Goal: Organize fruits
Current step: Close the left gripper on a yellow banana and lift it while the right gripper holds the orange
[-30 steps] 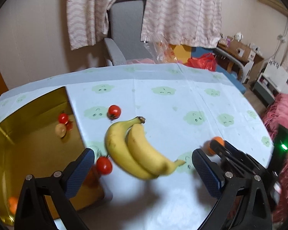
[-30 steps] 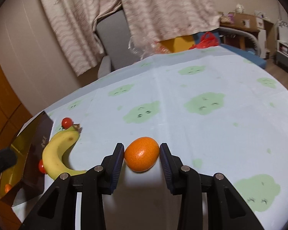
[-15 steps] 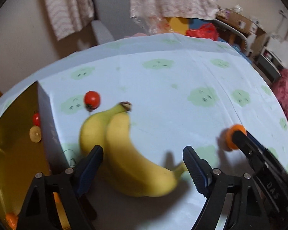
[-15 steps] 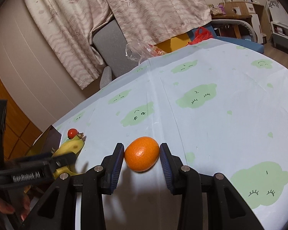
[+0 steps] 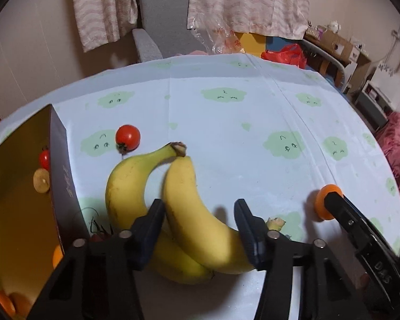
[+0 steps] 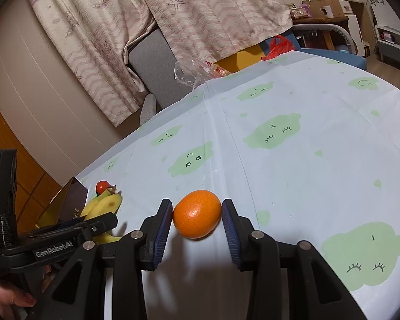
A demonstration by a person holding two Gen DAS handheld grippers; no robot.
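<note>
**Bananas between the left jaws, orange pinched in the right**

Bananas (image 5: 189,213), a joined yellow pair with small brown specks, lie on the counter (image 5: 253,122) with its pale cloth printed with green clouds; the left gripper (image 5: 200,226) has its jaws set around the right-hand banana and they have just been closing, the left pad against the peel, the right pad at its far side, contact there unclear; just left stands a gold-lined box (image 5: 58,176), its dark wall close beside the fruit, with a small tomato and orange pieces inside; a red tomato (image 5: 128,140) sits near the stem end. The right gripper (image 6: 196,220) pinches a glossy orange (image 6: 197,214), both pads pressing it. The right wrist view alone shows a hand (image 6: 8,300) on the left tool; the left wrist view alone shows the box's contents.
</note>
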